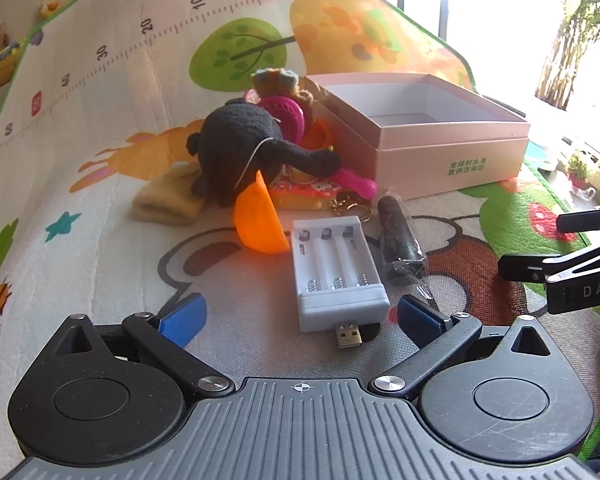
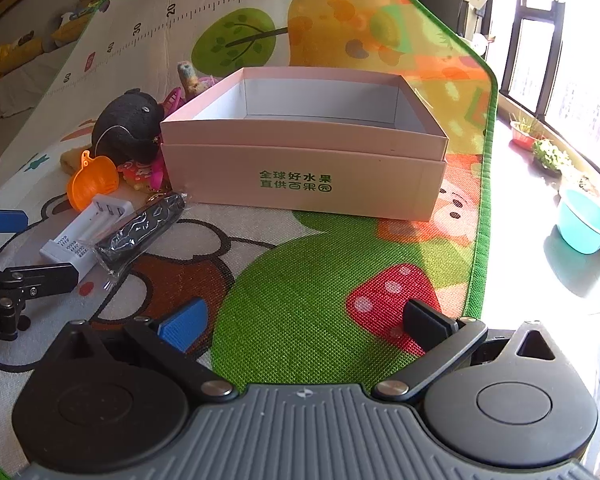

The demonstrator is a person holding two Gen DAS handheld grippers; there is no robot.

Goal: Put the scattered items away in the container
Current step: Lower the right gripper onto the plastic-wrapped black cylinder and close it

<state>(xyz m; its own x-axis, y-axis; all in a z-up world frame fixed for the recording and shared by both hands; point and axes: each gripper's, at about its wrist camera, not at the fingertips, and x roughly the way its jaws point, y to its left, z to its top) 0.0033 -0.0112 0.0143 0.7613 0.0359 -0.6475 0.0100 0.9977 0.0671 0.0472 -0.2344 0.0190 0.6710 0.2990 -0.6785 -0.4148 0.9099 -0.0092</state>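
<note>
2 wide-open grippers: left (image 1: 300, 314) straddles the charger (image 1: 338, 272). Close across its sides (clear of the pouch (image 1: 400, 246) at 3 o'clock), then carry to the box (image 2: 304, 168); right (image 2: 300, 322) holds nothing.

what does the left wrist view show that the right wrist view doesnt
Only the left wrist view shows the charger's USB plug, the pink spoon and the folded yellow cloth.

Only the right wrist view shows the teal basin and potted plants beyond the mat edge, plus the box's far inner wall.

Both show the pink box, white battery charger, black wrapped item, orange funnel and black plush. Both grippers' jaws stand open, empty.
</note>
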